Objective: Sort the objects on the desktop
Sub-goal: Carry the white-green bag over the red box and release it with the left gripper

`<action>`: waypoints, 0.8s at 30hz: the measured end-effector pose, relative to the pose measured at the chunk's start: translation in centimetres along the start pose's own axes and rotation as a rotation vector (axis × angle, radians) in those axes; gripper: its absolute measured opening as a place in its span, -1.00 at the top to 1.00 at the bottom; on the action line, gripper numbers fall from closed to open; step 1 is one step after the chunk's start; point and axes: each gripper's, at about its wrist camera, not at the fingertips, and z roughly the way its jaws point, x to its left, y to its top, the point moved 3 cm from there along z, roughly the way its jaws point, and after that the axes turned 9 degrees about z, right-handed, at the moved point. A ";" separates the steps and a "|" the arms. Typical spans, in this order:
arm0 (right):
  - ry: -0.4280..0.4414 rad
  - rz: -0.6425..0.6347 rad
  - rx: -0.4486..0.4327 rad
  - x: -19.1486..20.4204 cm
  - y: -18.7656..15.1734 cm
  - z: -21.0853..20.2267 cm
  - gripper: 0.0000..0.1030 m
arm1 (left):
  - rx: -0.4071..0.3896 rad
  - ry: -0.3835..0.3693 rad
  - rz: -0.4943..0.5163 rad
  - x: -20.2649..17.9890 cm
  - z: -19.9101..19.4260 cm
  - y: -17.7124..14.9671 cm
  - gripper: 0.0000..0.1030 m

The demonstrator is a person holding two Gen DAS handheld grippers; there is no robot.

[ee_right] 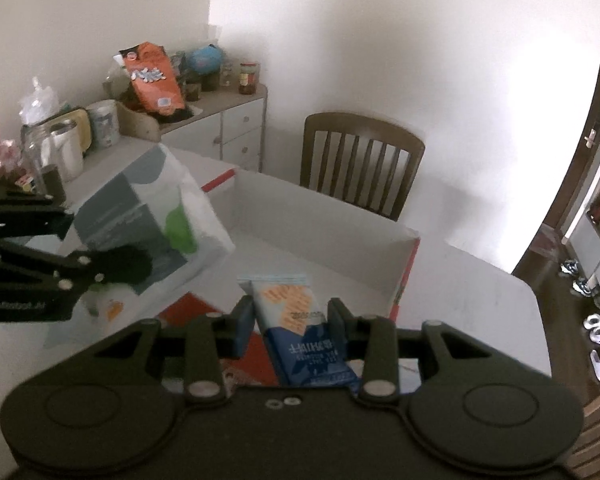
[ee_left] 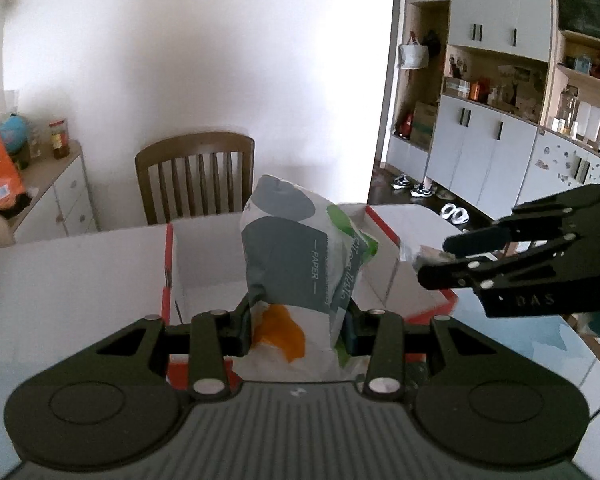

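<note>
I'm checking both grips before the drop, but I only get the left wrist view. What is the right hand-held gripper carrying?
Observer: The right hand-held gripper is shut on a blue and white snack packet with orange print.
Operator: Is there anything in the box yet?
Observer: The white box with red edges shows a bare floor from the right wrist view.
Operator: And my tissue pack?
Observer: The tissue pack hangs tilted above the box's near left corner, clamped in the left hand-held gripper.

White walls, a wooden chair [ee_left: 195, 178], grey-white cabinets [ee_left: 480, 156].
</note>
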 end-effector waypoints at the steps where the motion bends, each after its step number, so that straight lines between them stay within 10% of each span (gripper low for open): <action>1: -0.008 0.007 0.000 -0.1 0.3 0.3 0.24 | -0.003 -0.007 0.006 0.4 0.6 0.4 0.23; 24: -0.148 0.131 0.091 -1.4 1.1 10.3 0.24 | 0.065 -0.163 0.072 4.2 11.5 0.7 0.23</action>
